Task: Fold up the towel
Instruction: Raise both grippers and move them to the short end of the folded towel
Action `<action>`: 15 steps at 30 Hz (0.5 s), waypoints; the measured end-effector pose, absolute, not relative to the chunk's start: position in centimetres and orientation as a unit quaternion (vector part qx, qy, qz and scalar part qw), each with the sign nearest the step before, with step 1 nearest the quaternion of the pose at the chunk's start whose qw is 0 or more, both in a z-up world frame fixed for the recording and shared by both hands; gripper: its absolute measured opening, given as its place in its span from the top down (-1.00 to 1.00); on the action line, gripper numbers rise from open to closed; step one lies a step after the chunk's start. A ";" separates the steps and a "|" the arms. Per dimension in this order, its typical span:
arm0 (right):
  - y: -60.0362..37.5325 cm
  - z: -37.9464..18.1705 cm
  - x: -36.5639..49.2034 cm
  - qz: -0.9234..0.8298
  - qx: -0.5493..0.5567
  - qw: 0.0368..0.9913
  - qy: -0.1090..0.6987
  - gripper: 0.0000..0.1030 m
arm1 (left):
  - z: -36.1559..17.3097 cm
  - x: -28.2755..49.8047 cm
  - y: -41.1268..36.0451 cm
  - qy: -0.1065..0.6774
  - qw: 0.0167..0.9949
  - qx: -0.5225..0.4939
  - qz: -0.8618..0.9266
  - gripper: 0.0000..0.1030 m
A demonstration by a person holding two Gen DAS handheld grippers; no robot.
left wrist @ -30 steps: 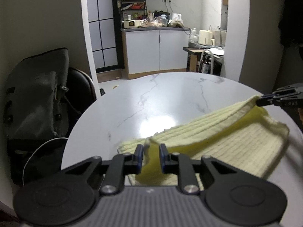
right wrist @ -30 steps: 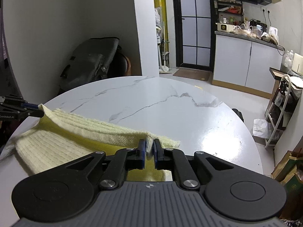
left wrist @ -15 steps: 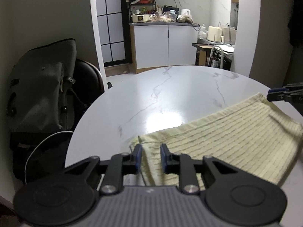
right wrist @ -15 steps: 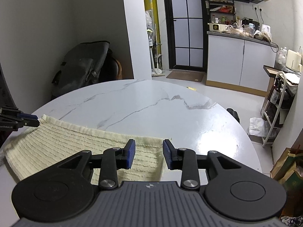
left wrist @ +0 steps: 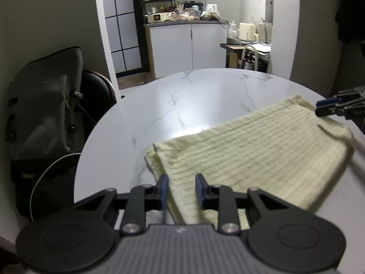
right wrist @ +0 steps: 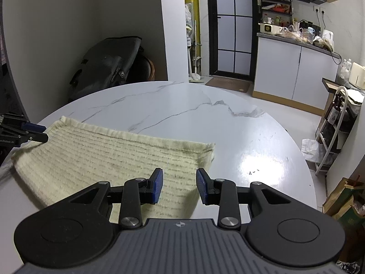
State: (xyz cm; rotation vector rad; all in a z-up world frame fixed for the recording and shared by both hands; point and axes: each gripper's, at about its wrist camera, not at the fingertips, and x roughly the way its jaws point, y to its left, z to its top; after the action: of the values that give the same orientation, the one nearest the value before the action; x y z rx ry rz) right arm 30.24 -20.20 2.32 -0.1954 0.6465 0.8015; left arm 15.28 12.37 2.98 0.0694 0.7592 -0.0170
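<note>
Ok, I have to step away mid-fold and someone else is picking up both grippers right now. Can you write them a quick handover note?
Left gripper: open, holding nothing, over the towel's near left edge.
Right gripper: open, holding nothing, over the towel's near right end.
Towel: pale yellow, lying flat on the round marble table, doubled over; a lower layer peeks out at its left corner.
Done: one fold appears laid down, with both grippers let go.
Left: probably a second fold, end to end; regrip one short end's corners and bring them over. Check the edges line up first.
</note>
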 end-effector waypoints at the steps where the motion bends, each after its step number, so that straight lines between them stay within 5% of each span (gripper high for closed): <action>1: -20.3 2.4 30.0 0.385 -0.092 0.865 0.309 0.30 | 3.0 15.1 12.3 0.372 0.927 0.035 -0.012 0.45; 15: -21.8 2.7 26.7 0.383 -0.090 0.863 0.317 0.30 | 2.7 11.4 11.3 0.385 0.922 0.038 -0.023 0.46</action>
State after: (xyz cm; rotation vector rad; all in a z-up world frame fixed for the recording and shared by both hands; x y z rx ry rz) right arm 26.66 -21.83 2.74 -0.1895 0.6644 0.8026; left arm 11.36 11.29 2.71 0.0781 0.7904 -0.0473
